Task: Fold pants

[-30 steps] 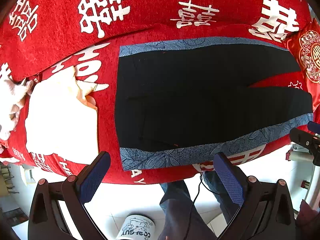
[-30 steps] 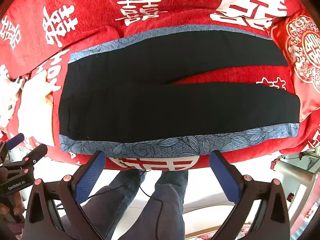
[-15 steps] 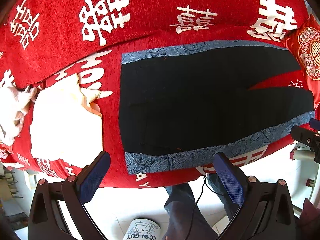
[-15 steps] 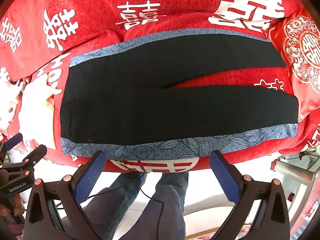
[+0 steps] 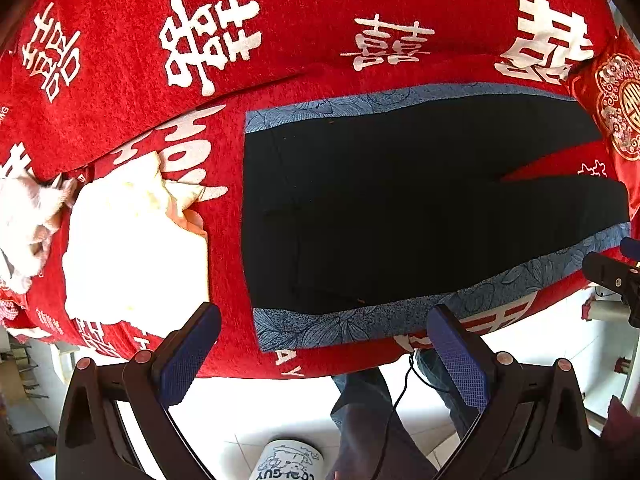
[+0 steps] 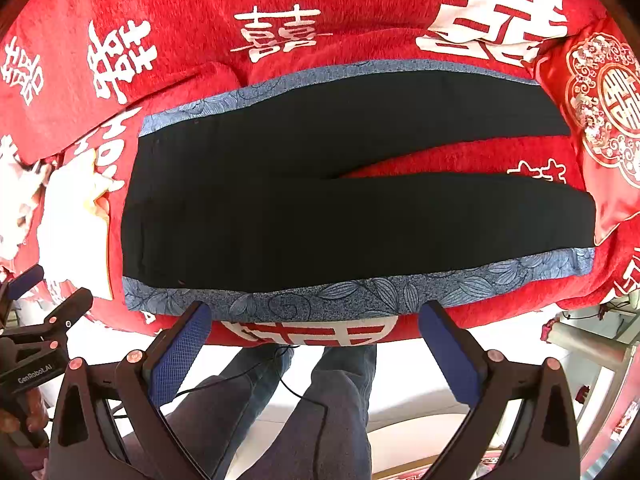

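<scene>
Black pants point(image 5: 400, 208) point(image 6: 320, 200) with blue patterned side stripes lie flat on a red sofa seat, waist to the left, the two legs spread apart toward the right. My left gripper point(image 5: 324, 356) hovers open over the sofa's front edge, just short of the waist's near corner. The right gripper point(image 6: 314, 352) is open too, at the front edge below the near leg's blue stripe. Neither holds anything.
A pile of white cloth point(image 5: 132, 248) point(image 6: 72, 232) lies left of the waist. A red embroidered cushion point(image 6: 604, 120) sits at the right end by the leg cuffs. A person's legs in jeans point(image 6: 312, 408) stand on the white floor below.
Both grippers have moved forward toward the sofa, so the pants sit lower and larger in each view. Both stay open.
</scene>
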`<state>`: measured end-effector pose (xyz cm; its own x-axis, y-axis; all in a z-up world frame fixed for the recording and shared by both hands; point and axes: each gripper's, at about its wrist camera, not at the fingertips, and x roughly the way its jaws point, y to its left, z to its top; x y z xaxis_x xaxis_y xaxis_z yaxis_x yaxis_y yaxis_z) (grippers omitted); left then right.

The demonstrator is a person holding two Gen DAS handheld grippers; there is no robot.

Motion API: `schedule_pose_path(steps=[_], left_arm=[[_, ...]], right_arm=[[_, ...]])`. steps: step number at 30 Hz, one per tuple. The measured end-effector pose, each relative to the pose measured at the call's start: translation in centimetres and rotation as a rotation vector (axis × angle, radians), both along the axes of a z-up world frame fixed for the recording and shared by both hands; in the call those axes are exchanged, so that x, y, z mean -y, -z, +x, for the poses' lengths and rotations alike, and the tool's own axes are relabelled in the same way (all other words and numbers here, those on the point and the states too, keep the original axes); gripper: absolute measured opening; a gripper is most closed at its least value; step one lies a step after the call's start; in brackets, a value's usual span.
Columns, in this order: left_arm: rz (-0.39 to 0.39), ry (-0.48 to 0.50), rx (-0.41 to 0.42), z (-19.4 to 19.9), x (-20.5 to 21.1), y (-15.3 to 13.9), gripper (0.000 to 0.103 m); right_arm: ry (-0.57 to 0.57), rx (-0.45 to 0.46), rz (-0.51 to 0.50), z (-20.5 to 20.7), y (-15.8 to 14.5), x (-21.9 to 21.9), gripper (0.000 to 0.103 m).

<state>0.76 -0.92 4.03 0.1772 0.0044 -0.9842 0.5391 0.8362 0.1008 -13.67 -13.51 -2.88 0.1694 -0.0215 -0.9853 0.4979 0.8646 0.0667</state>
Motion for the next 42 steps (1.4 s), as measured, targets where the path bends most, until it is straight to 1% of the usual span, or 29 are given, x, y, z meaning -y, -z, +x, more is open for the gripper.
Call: schedule_pose_path(steps=[33, 42], left_arm=[[0.011, -0.008, -0.007, 0.49, -0.04, -0.06, 0.103], [0.028, -0.010, -0.012, 0.40, 0.80, 0.12, 0.103]], right_arm=[[0.000, 0.006, -0.003, 0.45, -0.31, 0.26, 0.103], [0.003, 0.002, 0.007, 0.73, -0.02, 0.69, 0.103]])
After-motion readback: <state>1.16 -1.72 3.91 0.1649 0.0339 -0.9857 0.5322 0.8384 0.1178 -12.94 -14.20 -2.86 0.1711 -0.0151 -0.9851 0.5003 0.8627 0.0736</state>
